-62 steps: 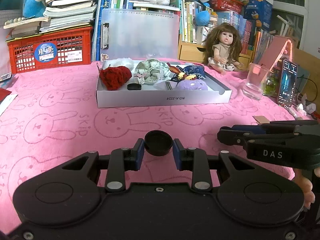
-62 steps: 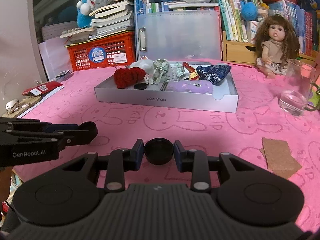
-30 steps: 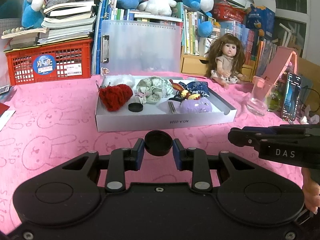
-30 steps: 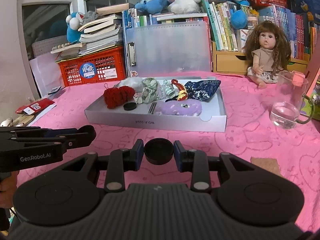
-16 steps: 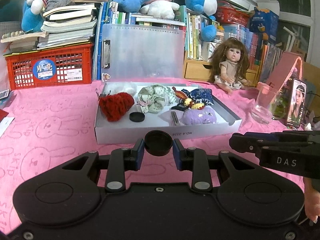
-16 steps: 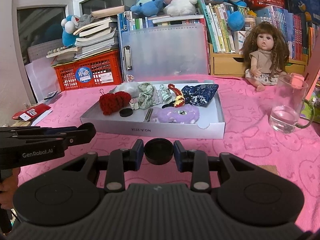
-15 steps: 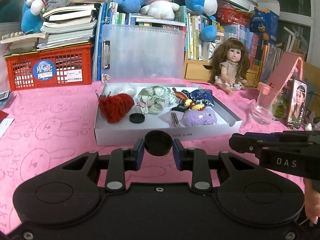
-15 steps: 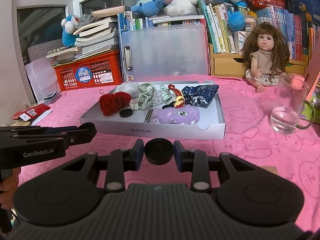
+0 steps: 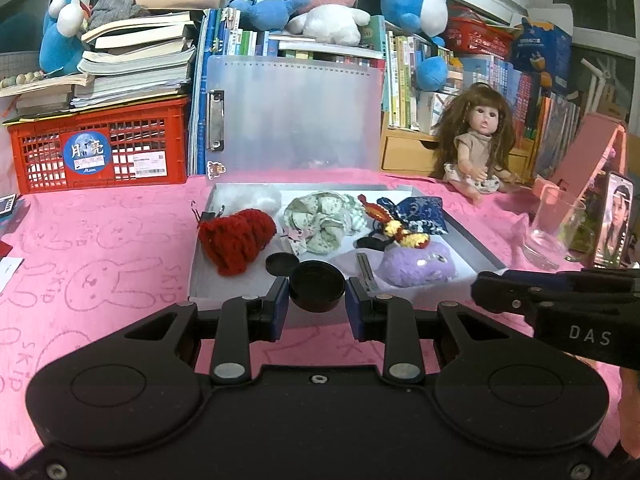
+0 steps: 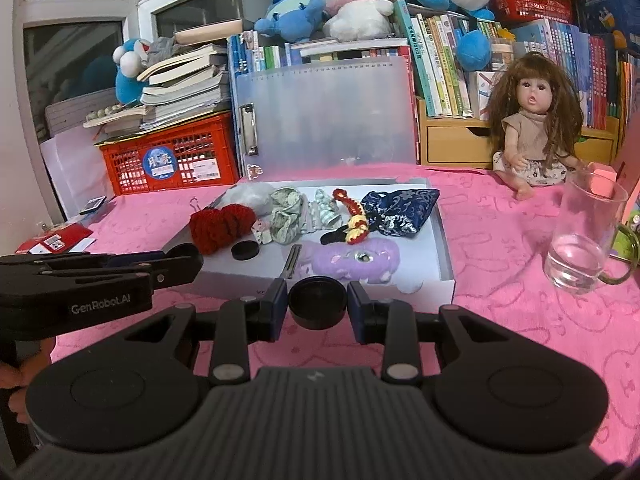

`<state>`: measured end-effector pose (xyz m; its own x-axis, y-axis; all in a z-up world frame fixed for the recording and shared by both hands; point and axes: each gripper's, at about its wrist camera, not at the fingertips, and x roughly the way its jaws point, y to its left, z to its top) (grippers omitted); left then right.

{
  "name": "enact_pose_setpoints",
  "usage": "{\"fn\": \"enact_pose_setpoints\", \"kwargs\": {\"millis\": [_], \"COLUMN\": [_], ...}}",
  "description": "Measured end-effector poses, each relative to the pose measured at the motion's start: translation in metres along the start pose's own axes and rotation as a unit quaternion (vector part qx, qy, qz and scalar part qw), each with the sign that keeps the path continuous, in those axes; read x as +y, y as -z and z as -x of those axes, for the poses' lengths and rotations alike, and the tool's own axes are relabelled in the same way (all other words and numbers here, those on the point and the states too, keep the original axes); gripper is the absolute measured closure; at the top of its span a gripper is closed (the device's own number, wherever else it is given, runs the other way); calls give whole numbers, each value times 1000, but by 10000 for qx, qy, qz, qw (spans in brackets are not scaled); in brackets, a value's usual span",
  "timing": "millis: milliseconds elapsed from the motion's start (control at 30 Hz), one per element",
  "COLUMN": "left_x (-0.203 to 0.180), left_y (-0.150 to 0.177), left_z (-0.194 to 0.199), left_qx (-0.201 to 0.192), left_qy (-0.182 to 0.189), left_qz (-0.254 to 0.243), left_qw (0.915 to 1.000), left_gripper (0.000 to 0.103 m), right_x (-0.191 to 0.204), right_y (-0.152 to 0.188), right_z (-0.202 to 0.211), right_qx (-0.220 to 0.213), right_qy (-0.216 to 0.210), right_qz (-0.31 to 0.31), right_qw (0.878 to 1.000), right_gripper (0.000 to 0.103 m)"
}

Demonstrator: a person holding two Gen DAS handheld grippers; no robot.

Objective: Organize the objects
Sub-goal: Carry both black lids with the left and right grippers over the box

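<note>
From my left wrist view, my left gripper (image 9: 317, 305) has its jaws drawn in on a round black cap (image 9: 317, 286), the blue pads (image 9: 279, 308) pinching it at either side. It hangs just over the near wall of the white tray (image 9: 468, 240) on the pink bench (image 9: 100, 264). My right gripper (image 9: 560, 300) juts in at the right.

From my right wrist view, my right gripper (image 10: 318, 307) likewise pinches a second black cap (image 10: 317, 299), above the tray's (image 10: 444, 236) near edge. A third cap (image 10: 245, 249) lies inside beside the red knit (image 10: 220, 226). My left gripper (image 10: 100, 276) sits at the left.
</note>
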<state>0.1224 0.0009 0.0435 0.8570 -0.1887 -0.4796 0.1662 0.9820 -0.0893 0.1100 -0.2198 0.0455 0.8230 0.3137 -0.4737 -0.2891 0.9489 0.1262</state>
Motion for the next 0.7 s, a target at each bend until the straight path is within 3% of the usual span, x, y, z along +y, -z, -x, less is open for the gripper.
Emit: {"fn": "enact_pose_setpoints", "kwargs": {"millis": [400,700], "left_x": [32,30], "left_y": [-14,-18], "left_z": [-25,-53], "left_qx": [104,152], "left_qy": [81,166], "left_qz": [501,645], "left_qw": [9987,9977], "left_gripper": [74,74], "right_x": [-21,-22], "right_y": [-14,-23], "right_z": [-16,-41], "right_qx": [-17,154], "right_qy": [246,-138], "right_qz": [-226,-617], "right_qw": [9994,9979], "right_gripper": [65,65]}}
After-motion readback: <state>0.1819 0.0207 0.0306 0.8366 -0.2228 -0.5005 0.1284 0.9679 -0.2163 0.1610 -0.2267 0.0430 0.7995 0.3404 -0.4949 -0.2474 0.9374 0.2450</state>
